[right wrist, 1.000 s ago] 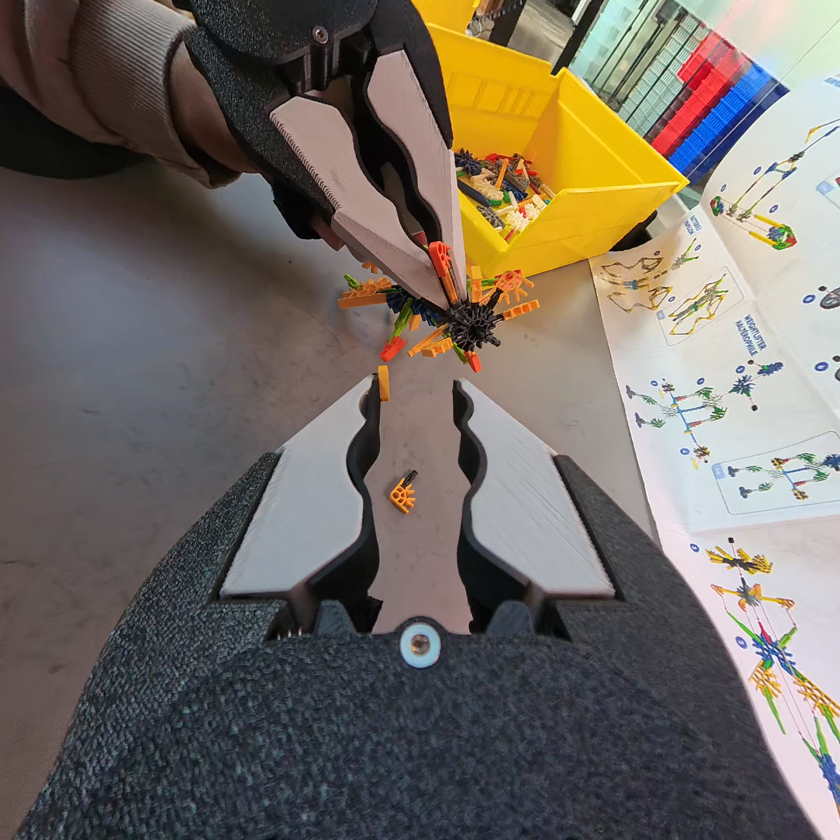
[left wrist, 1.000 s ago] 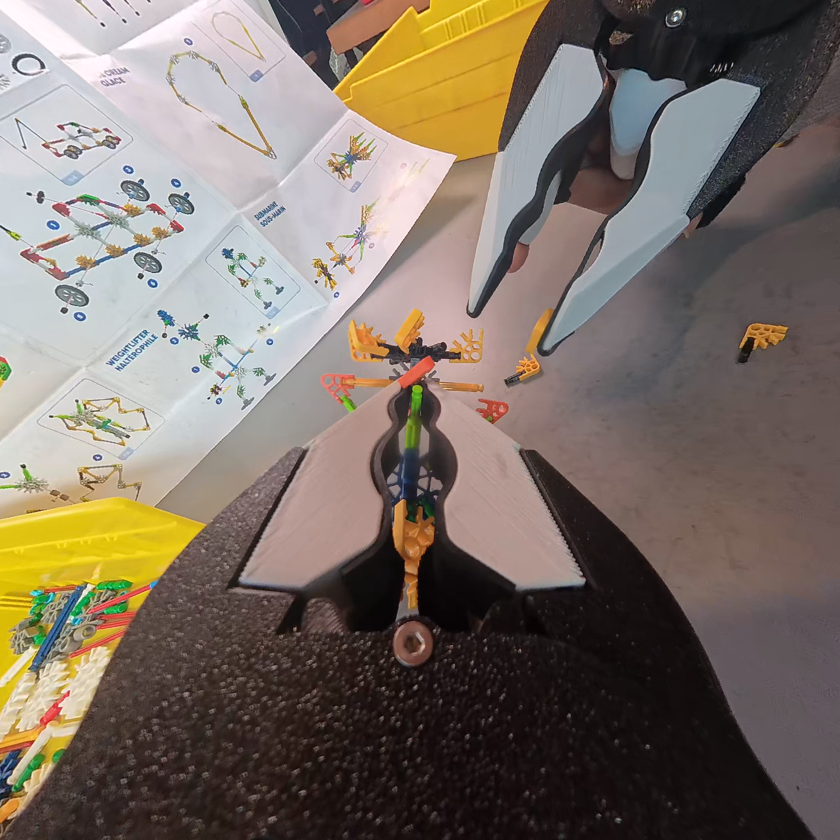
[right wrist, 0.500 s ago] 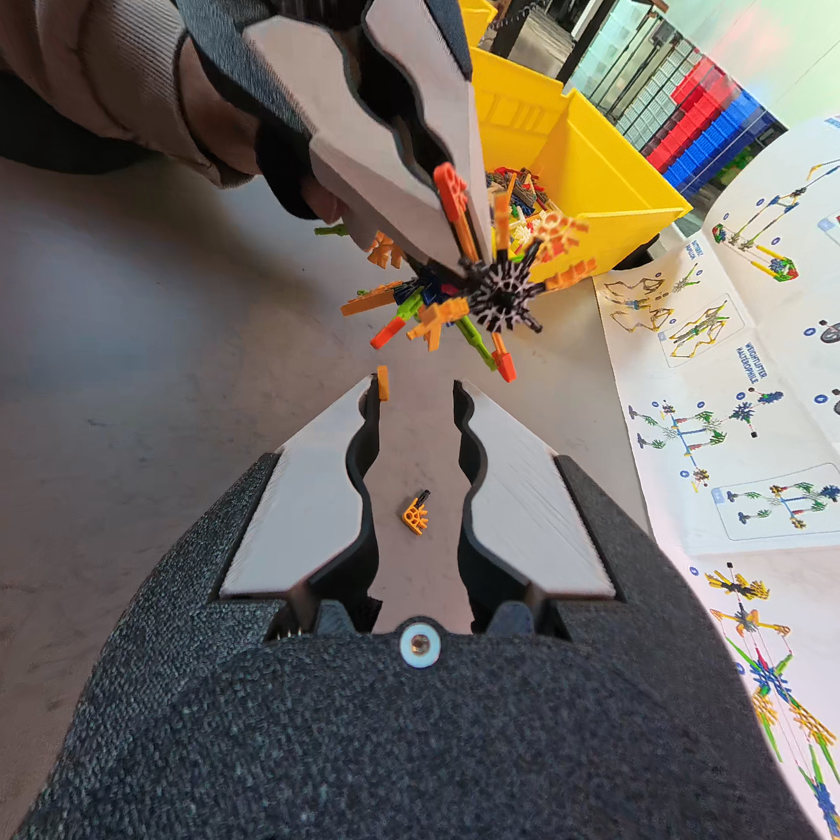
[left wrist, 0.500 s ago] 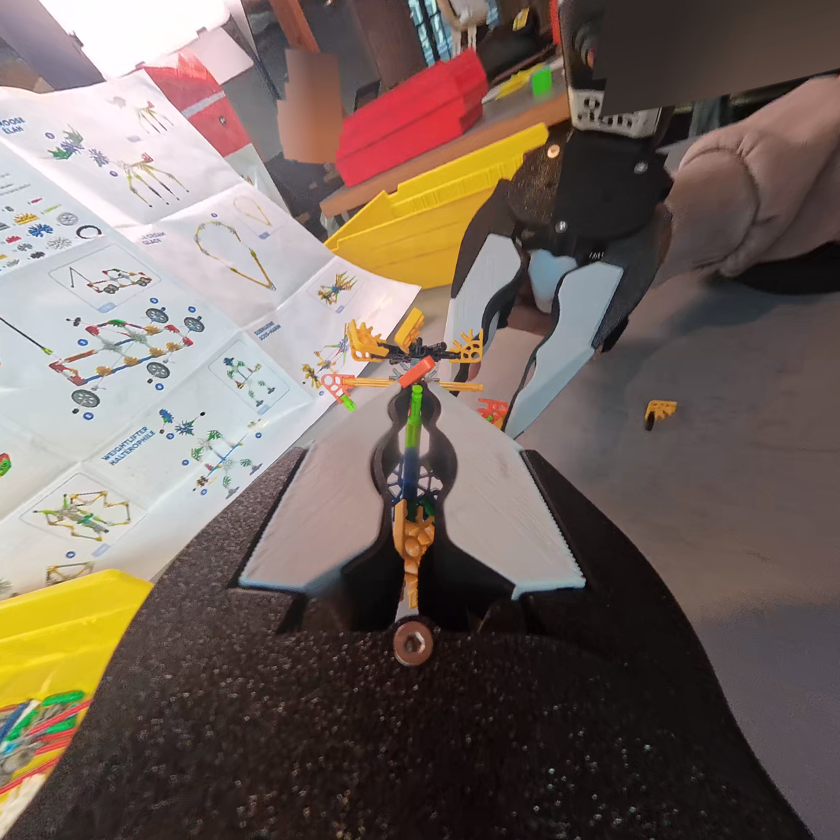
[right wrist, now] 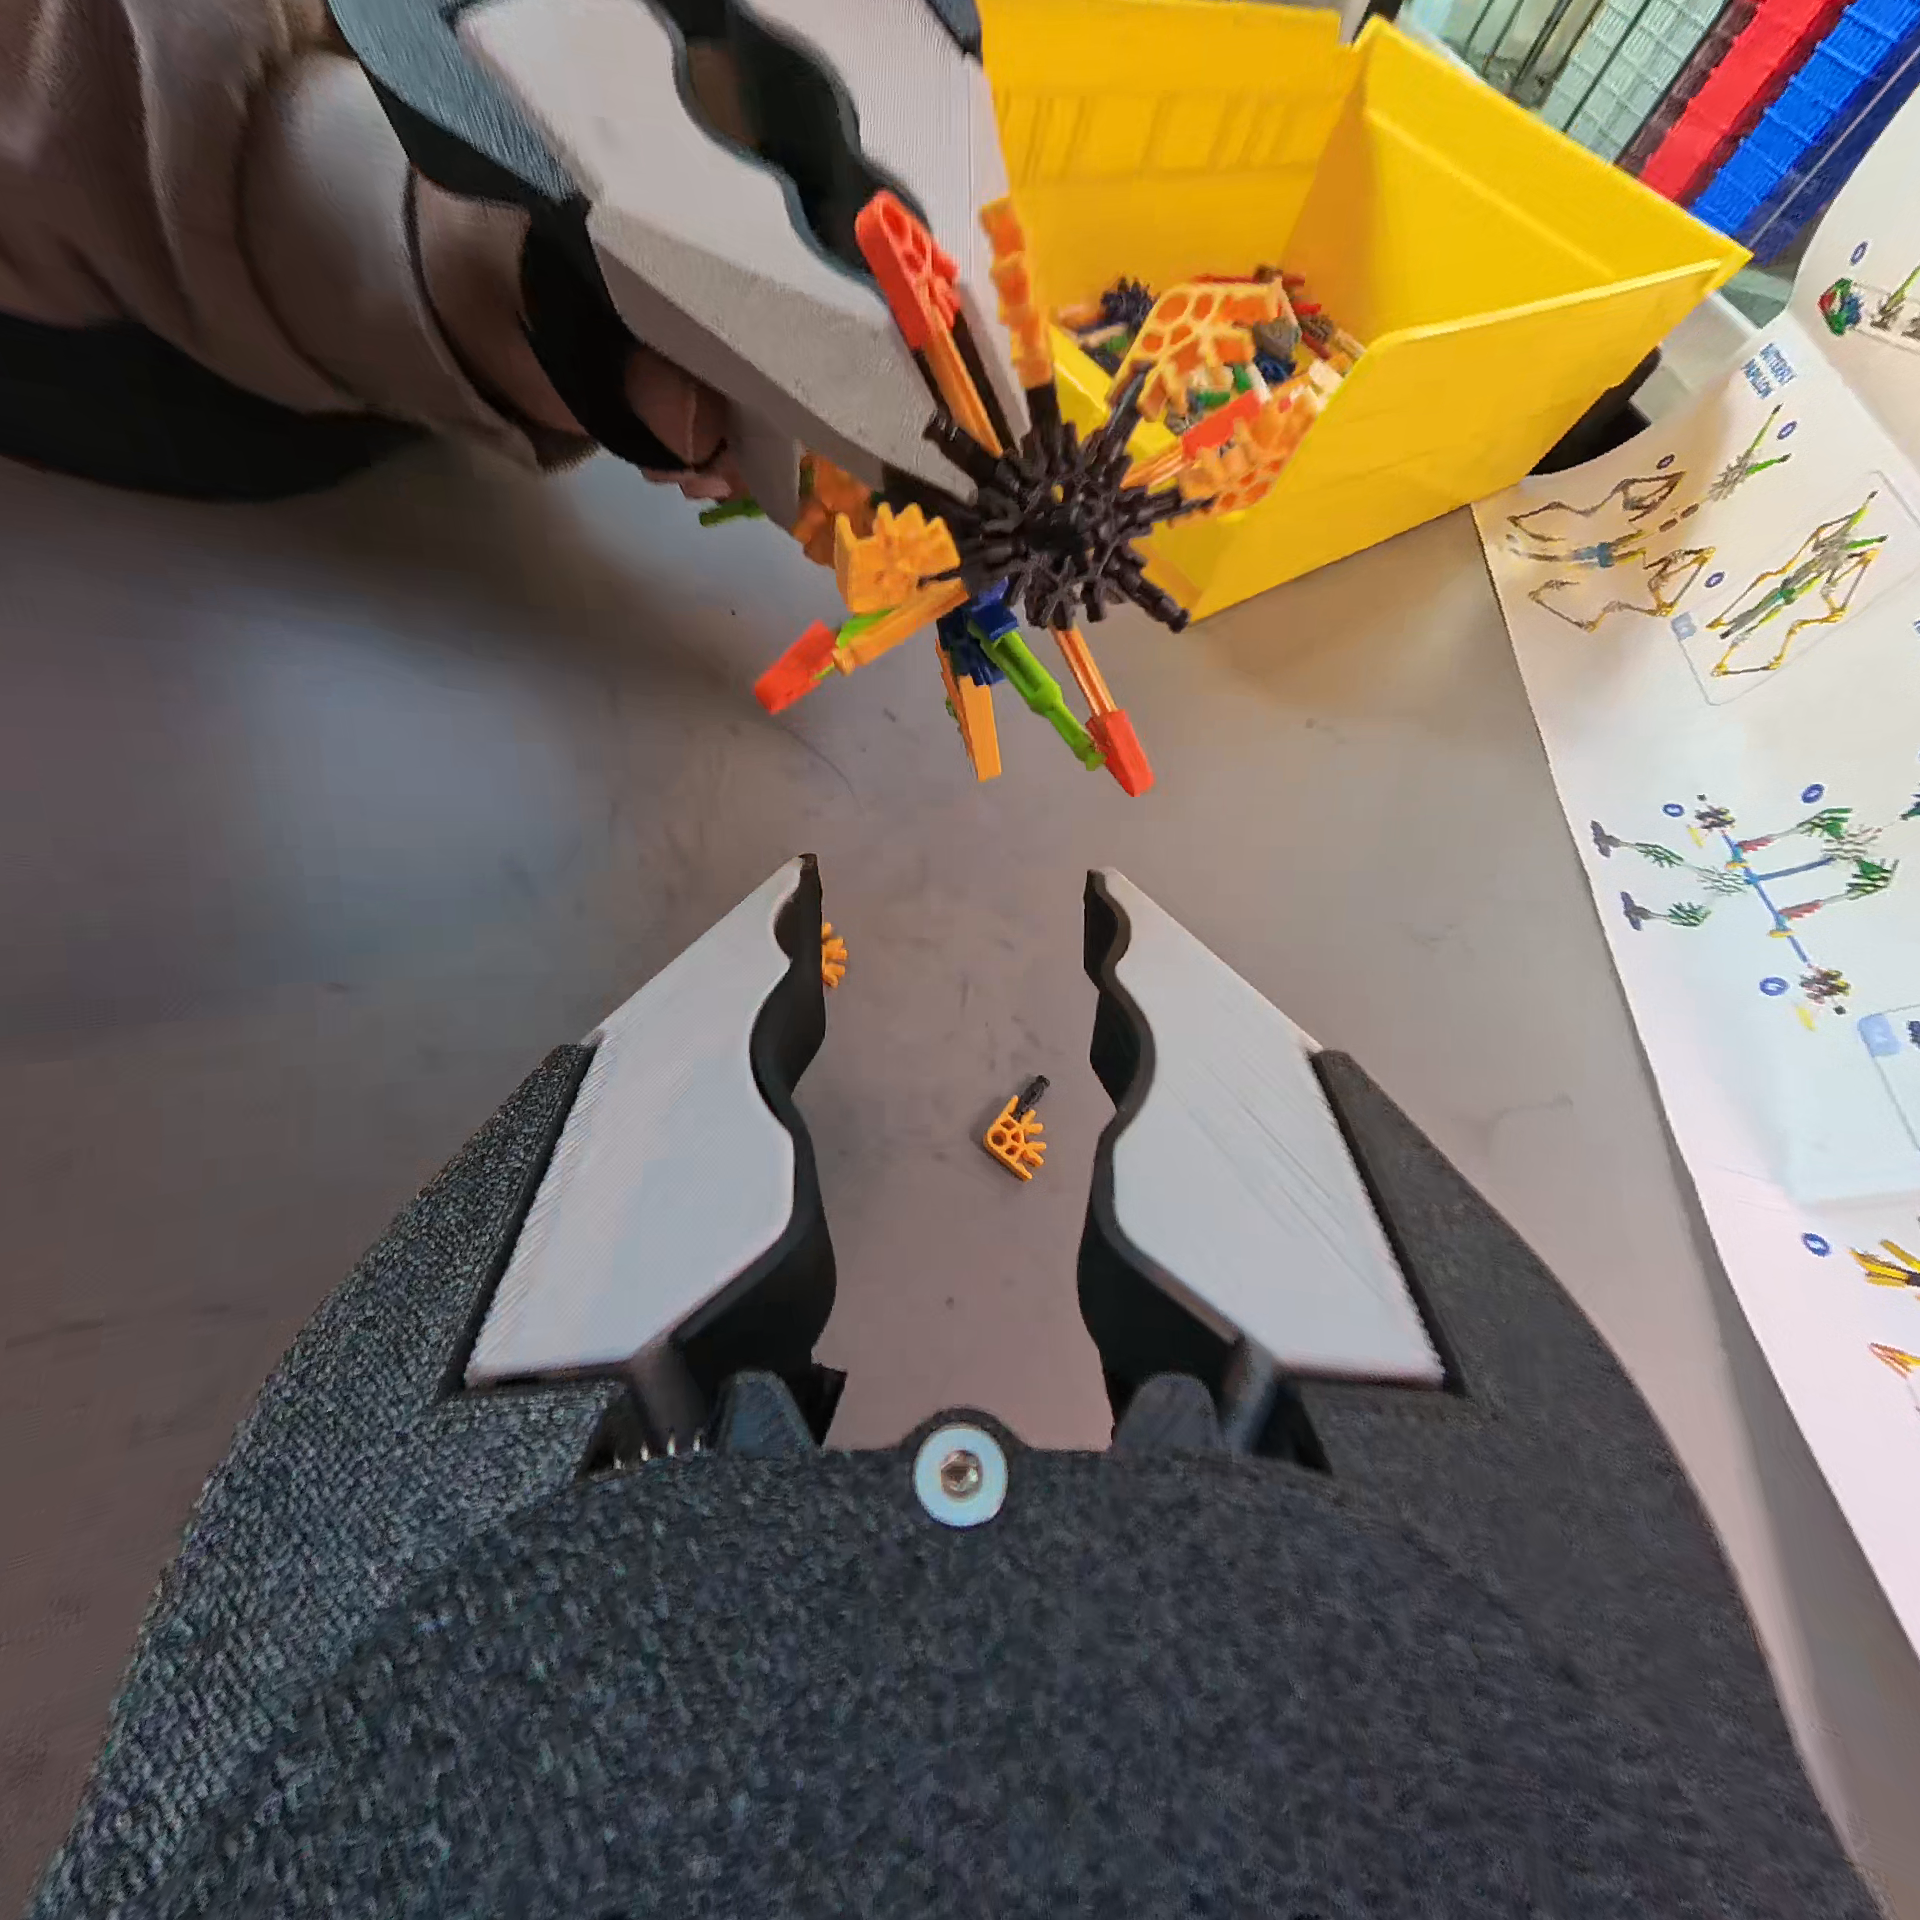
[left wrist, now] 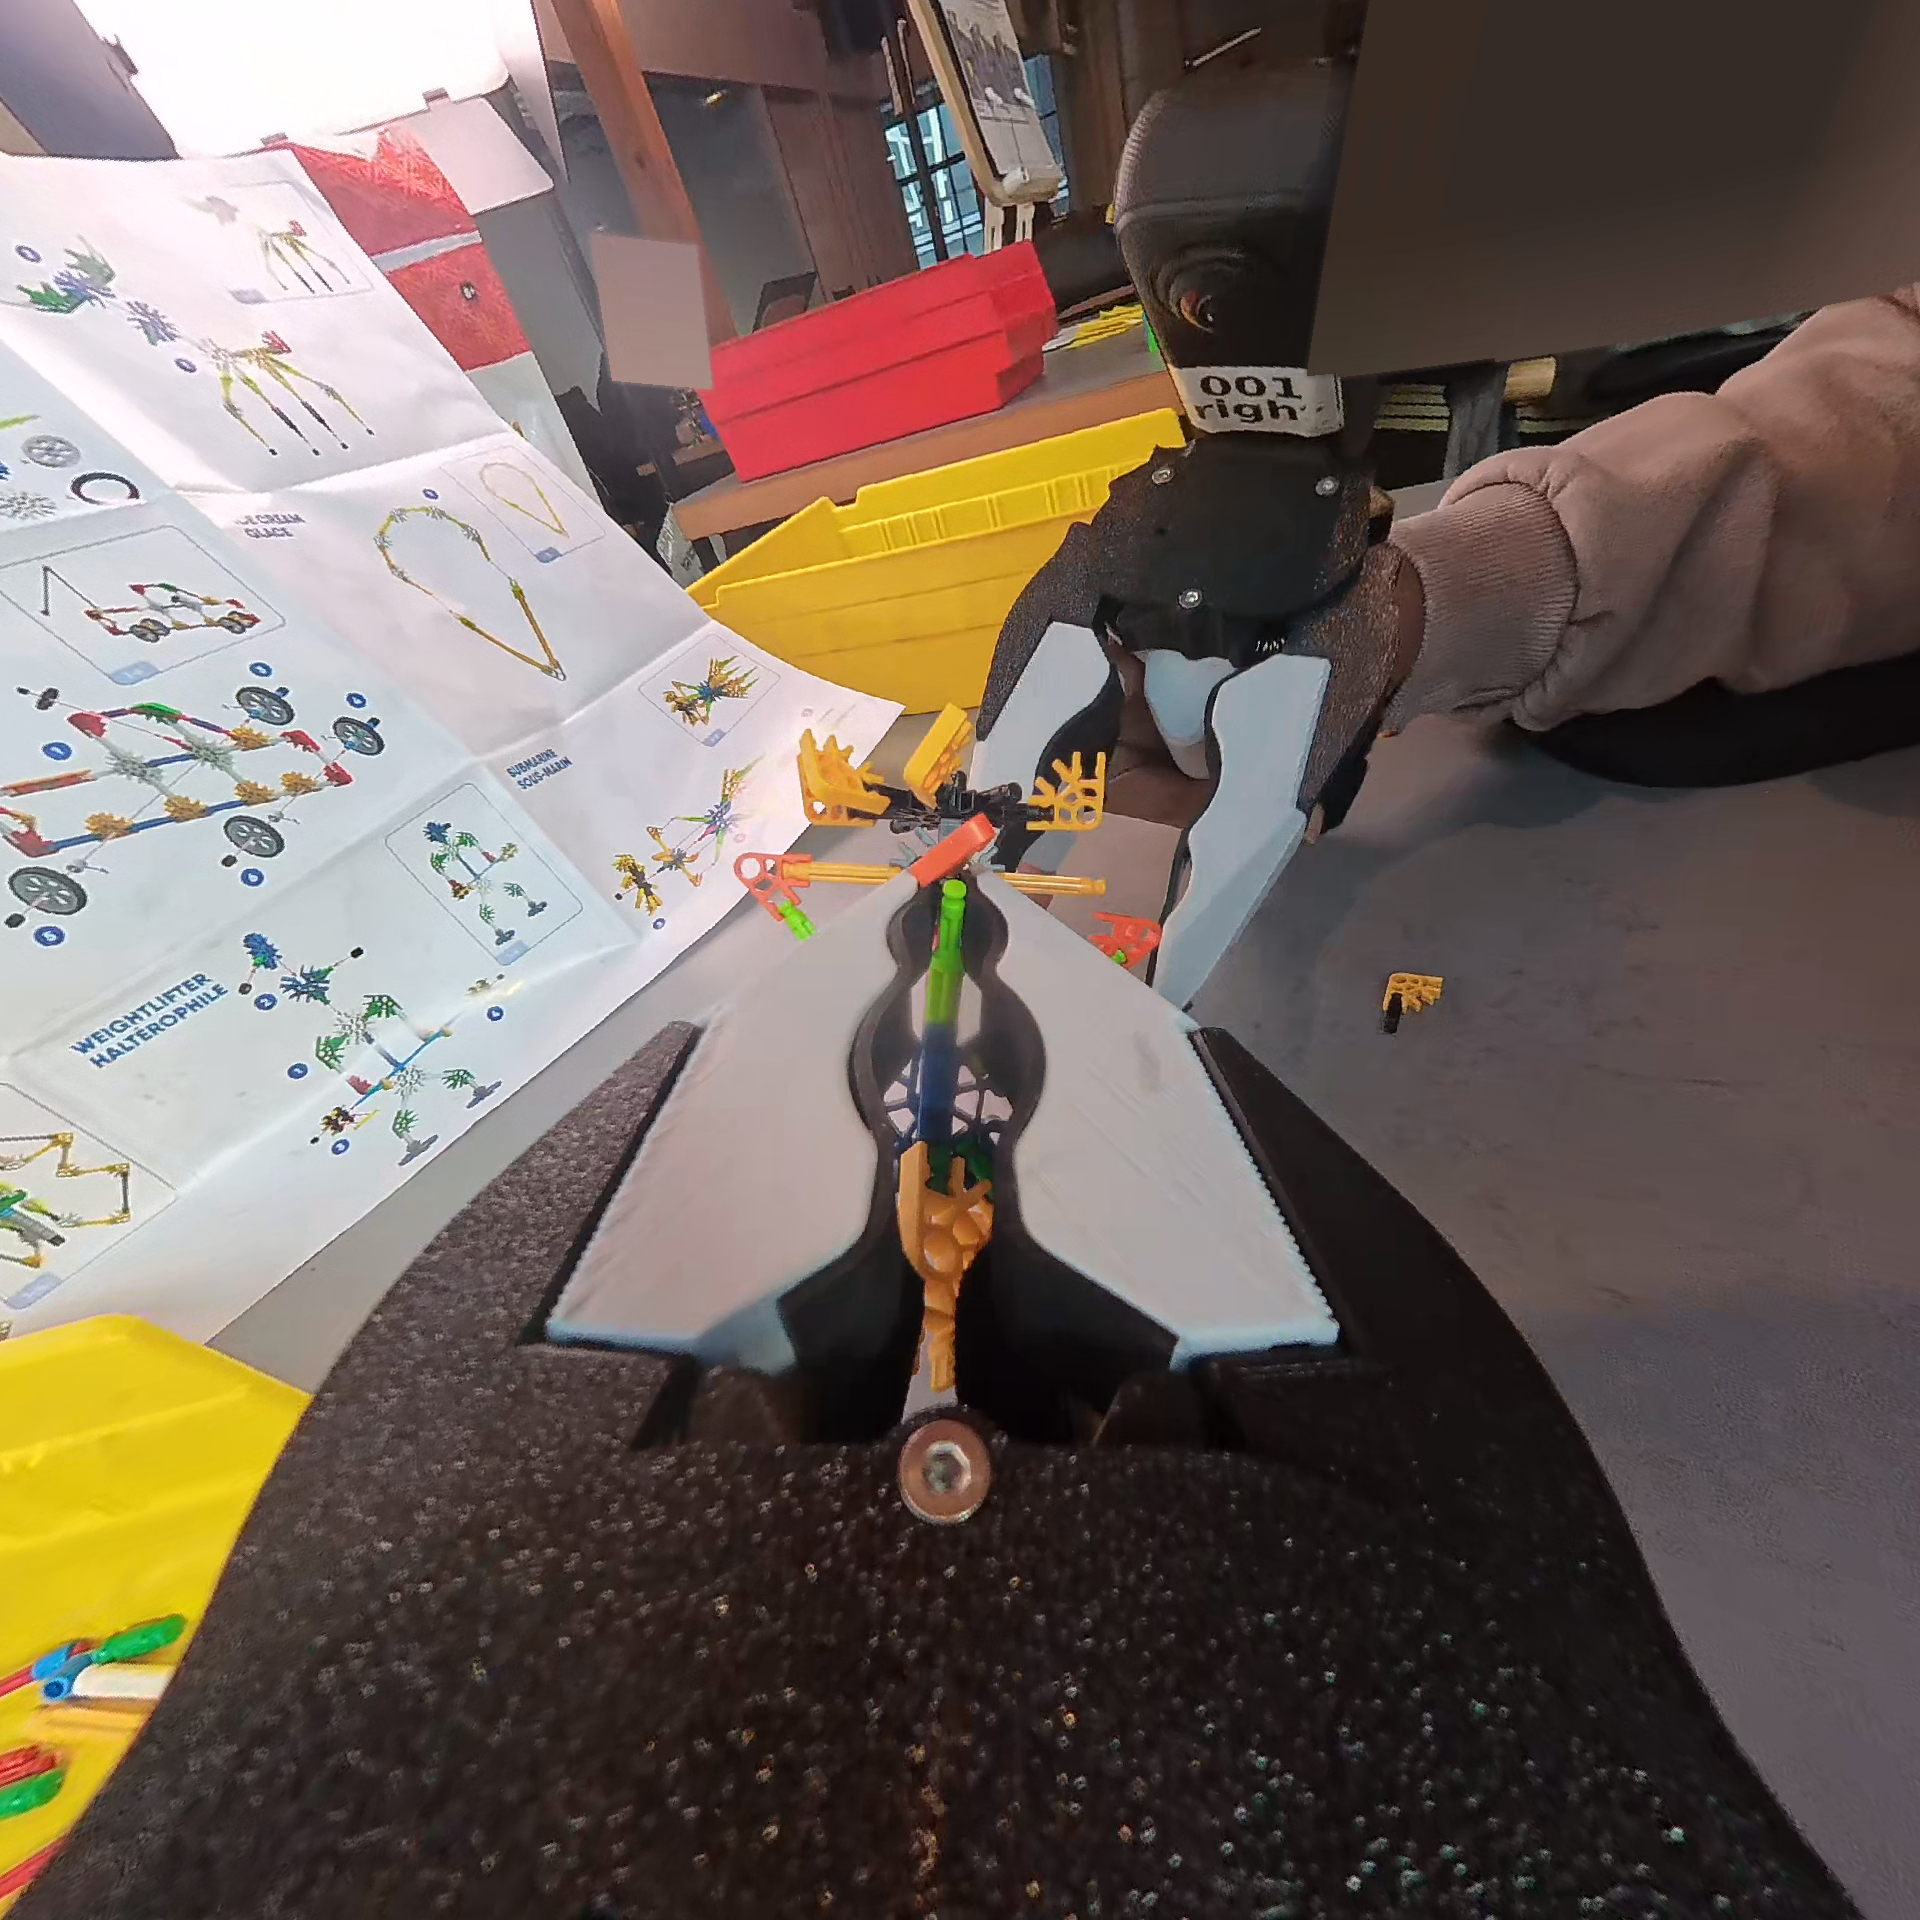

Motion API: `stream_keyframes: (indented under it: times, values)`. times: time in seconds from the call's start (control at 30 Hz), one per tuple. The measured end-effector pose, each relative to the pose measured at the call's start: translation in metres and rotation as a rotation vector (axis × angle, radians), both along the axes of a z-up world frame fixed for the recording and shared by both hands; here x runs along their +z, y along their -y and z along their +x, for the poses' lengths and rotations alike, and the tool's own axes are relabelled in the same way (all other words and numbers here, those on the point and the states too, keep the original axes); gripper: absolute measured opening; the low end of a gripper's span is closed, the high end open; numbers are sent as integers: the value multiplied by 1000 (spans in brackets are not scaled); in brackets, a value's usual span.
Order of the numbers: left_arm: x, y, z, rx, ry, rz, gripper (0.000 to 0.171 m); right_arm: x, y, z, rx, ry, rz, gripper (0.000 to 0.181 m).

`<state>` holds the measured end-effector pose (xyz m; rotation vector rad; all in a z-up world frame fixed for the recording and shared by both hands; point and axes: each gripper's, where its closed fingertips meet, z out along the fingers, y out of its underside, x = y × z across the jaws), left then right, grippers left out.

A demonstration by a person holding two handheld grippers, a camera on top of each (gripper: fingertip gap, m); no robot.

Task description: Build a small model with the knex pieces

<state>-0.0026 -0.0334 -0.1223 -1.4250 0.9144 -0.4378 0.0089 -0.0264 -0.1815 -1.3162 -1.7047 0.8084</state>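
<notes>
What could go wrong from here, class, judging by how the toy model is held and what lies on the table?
1. The left tool grips the rod-and-connector model by one thin part, above the table; it may pivot or pop apart.
2. The open right tool sits close beneath; its tips may snag the model's protruding rods.
3. The small orange connector lying loose on the table could be knocked away.

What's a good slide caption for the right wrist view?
Open right hand-held gripper above a loose yellow connector; left hand-held gripper holds a spiky rod-and-connector model.
</notes>
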Motion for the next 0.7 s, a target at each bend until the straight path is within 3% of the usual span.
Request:
stream_keyframes:
  times: [0.13,0.23,0.37,0.47,0.7]
  values:
    - [1,-7,-9,76,-36,34,3,31,13,-2,43,-140,-262,41]
    - [-4,-15,-15,167,-117,64,3,42,10,-8,-16,-206,-356,30]
    - [-12,-19,-12,232,-253,125,3,42,-5,-15,-160,-237,-335,14]
    - [-15,-21,-11,258,-294,142,3,37,-8,-16,-185,-221,-342,7]
    - [-33,-22,-11,204,-274,2,5,21,-9,-16,-163,-156,-277,6]
